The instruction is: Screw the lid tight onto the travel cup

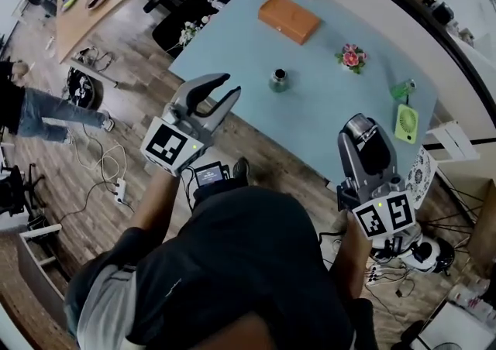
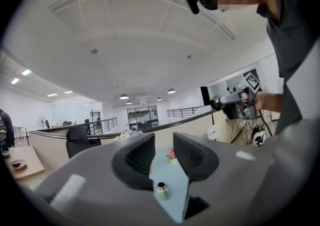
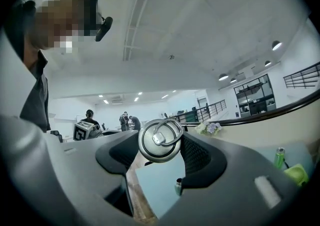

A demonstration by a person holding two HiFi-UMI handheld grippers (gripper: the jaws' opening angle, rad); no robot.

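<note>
We judge the task barely begun: lid and cup are not yet together, and no thread has been engaged.

The travel cup stands upright with its mouth open near the middle of the pale blue tabletop, with nothing touching it. In the head view it sits right of centre in the upper half of the frame, between the two tools and further up the frame than either.

The right tool, at the lower right of that view, is clamped on the lid. The right gripper view shows a round metal cap with a ring handle pinched between the pads, its top turned toward the camera. The lid is well apart from the cup, which shows only as a small shape below the jaws in that view.

The left tool, left of centre in the head view, carries nothing. Its jaws stand a little apart with only tabletop and the distant cup visible through the gap.

What remains, as we read it, is everything that matters. The left tool has to steady the cup body, and the right has to carry the lid over the mouth, seat it squarely and turn it until tight. The cup looks small and light, so we would expect it to spin or tip if it is not held first.
</note>
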